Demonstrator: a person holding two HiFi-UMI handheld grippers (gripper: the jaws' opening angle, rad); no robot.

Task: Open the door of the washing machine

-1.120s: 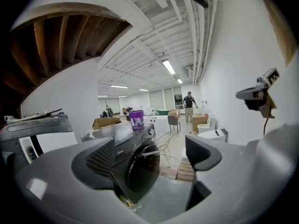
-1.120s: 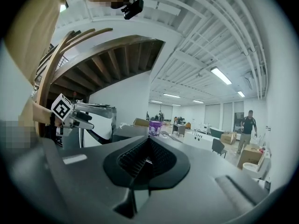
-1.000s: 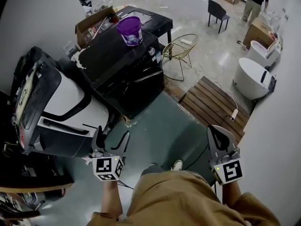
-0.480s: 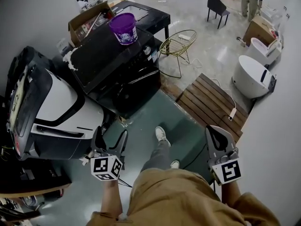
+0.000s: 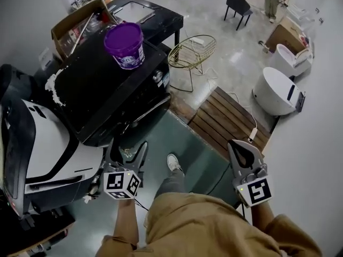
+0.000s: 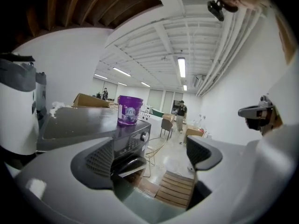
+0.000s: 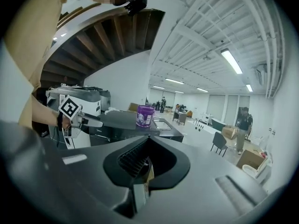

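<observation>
2 left gripper (image 5: 127,146) fingers (image 5: 141,156) (spread, empty) hover just before the washing machine (image 5: 104,87).

The pale, glossy floor (image 5: 236,63) carries a black washing machine (image 5: 107,90), with a purple bucket (image 5: 125,44) upright on its flat top. A black desk (image 5: 147,15) stands just behind the machine, and a gold wire chair (image 5: 191,52) just beside it. A green mat (image 5: 195,143) lies in front of the machine, with a shoe (image 5: 172,162) planted on it. Touching the mat's far edge is a slatted wooden platform (image 5: 230,119). A white tub (image 5: 274,91) and a black chair (image 5: 237,4) stand well apart, farther off.
</observation>
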